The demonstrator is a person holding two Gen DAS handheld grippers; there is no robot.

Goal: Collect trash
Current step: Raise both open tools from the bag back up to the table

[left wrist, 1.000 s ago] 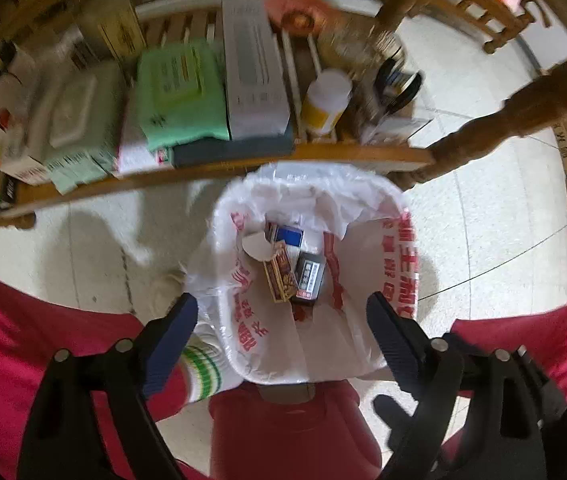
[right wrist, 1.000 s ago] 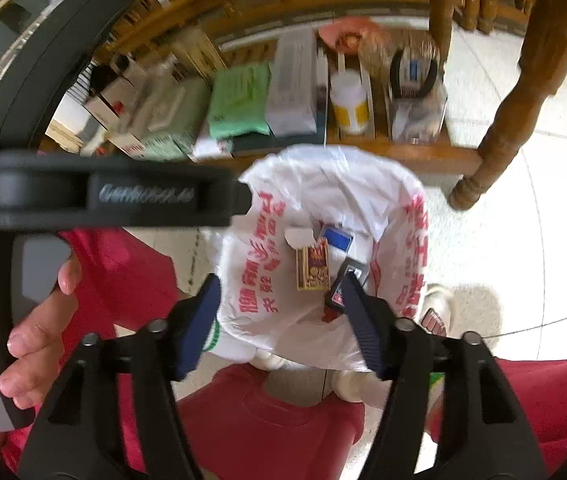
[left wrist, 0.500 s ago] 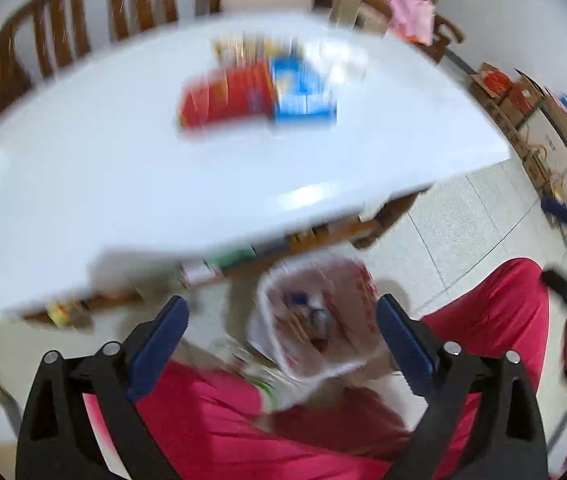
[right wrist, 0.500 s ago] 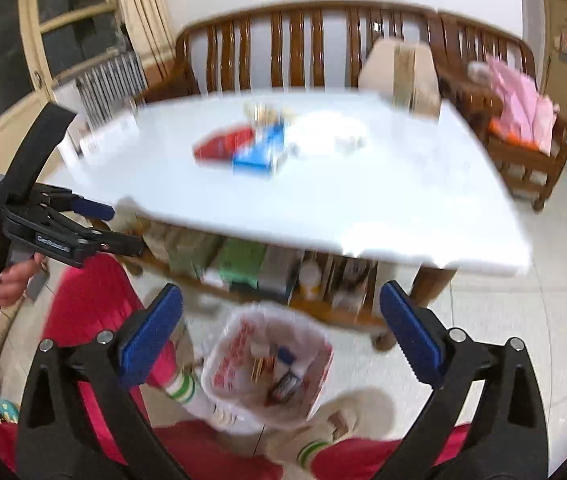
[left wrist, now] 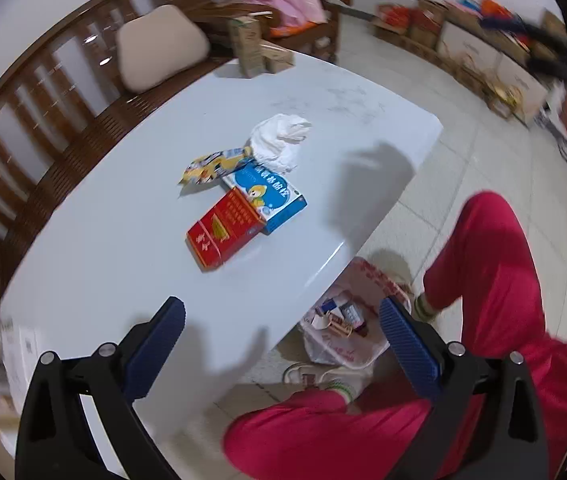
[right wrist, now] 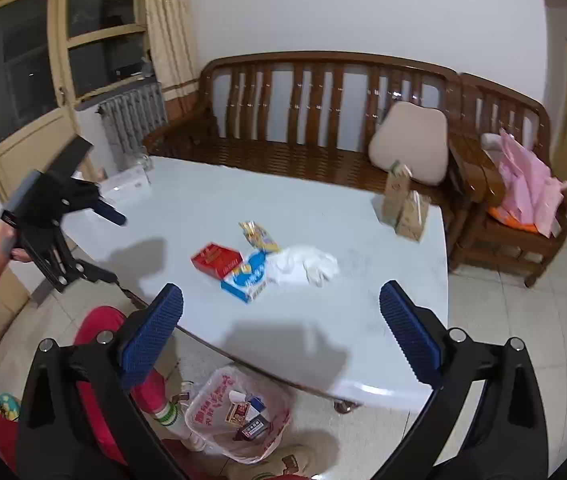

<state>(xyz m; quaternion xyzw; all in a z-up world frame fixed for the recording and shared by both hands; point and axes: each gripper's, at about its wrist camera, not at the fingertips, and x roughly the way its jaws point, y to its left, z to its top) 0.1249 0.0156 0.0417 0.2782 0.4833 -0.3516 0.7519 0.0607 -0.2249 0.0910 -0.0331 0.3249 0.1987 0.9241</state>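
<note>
Blue-padded left gripper (left wrist: 281, 334) has just spread its jaws; empty over the white tabletop (left wrist: 123, 240), it aims at the red cardboard box (left wrist: 223, 232) at twelve o'clock. Right gripper (right wrist: 281, 322), jaws likewise just released and bare, frames the white plastic trash bag (right wrist: 239, 412) at six o'clock, placed for drops.

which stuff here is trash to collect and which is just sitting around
For the job: red box, blue box, yellow wrapper, crumpled tissue, trash bag on the floor.

Just lying about: cartons at the table's far corner, cushion, pink cloth.
</note>
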